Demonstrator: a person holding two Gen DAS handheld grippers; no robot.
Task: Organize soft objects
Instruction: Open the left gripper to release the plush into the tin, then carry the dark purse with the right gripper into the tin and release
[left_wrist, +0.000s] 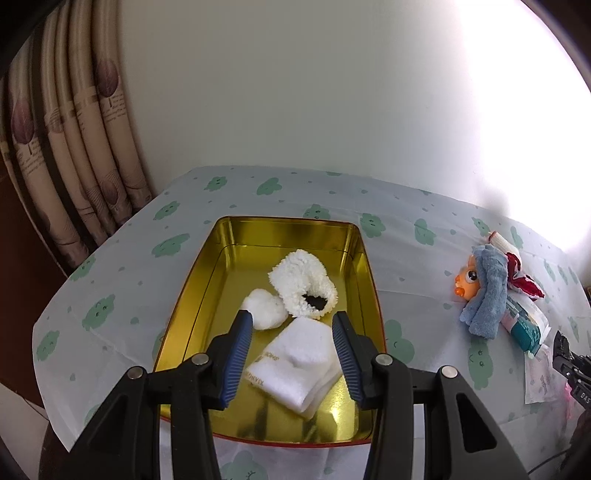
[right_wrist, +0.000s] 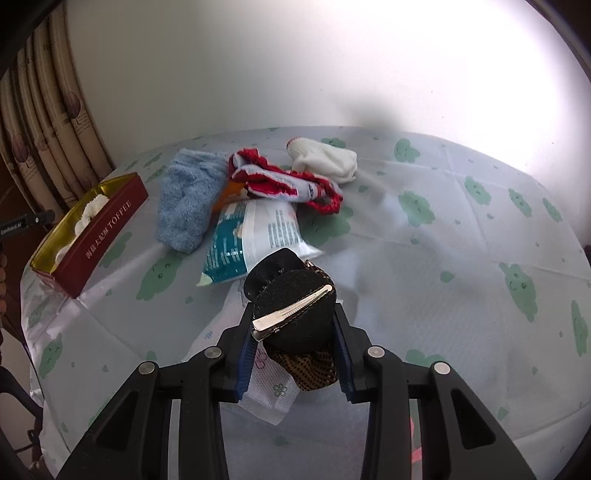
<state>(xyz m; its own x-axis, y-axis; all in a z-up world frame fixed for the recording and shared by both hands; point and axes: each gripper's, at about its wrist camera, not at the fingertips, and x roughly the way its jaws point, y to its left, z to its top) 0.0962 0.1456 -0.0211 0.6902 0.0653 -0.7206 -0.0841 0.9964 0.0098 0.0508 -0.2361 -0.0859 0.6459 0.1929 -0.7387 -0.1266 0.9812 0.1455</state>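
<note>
- Left wrist view: the left gripper (left_wrist: 291, 347) hung over the gold tin (left_wrist: 221, 254) with its fingers (left_wrist: 238, 354) spread apart, holding nothing.
- A folded white sock (left_wrist: 299, 363) lay in the tin between the fingers; a fluffy white bootie (left_wrist: 301, 284) and a white pompom (left_wrist: 264, 308) lay just beyond it.
- Right wrist view: the right gripper (right_wrist: 293, 328) had its fingers (right_wrist: 246, 356) pinching a black hair bow (right_wrist: 295, 310) with a silver clip (right_wrist: 290, 312) on it.
- On the surface (right_wrist: 443, 240) beyond lay a blue sock (right_wrist: 186, 201), a red-and-white cloth (right_wrist: 284, 181), a white glove (right_wrist: 327, 158) and a tissue pack (right_wrist: 255, 240), close together.
- The tin stood at the left, apart from that pile.
</note>
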